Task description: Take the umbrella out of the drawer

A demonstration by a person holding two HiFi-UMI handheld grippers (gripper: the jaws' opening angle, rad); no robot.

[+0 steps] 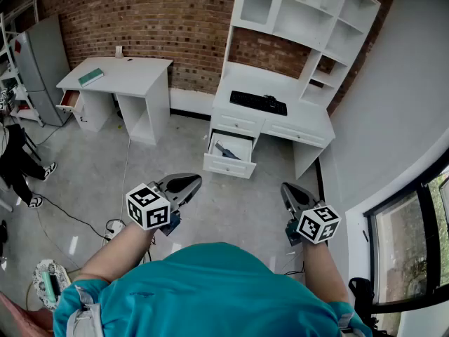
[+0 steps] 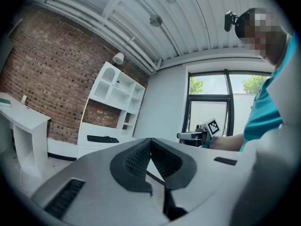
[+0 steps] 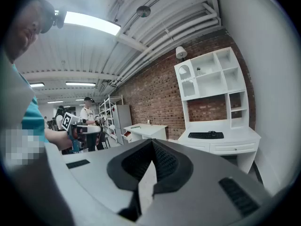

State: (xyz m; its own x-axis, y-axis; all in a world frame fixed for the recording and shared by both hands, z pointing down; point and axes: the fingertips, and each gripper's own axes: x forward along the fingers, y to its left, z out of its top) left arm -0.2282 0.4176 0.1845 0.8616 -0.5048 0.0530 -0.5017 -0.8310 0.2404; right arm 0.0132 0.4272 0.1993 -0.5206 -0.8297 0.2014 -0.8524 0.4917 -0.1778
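The white drawer (image 1: 229, 164) of the hutch desk (image 1: 303, 120) stands pulled open across the floor from me. A dark folded umbrella (image 1: 226, 149) lies inside it. My left gripper (image 1: 184, 183) is held out in front of the person's chest, shut and empty, well short of the drawer. My right gripper (image 1: 289, 192) hangs beside it, also shut with nothing between its pads. In the left gripper view the jaws (image 2: 151, 140) meet at the tip; in the right gripper view the jaws (image 3: 153, 141) meet as well. Both gripper bodies hide the drawer in those views.
A black keyboard (image 1: 258, 102) lies on the hutch desk. A second white desk (image 1: 116, 76) stands at the left by the brick wall, with a grey cabinet (image 1: 42, 62) beyond it. Cables (image 1: 66, 216) run over the floor. People (image 3: 87, 114) stand far off.
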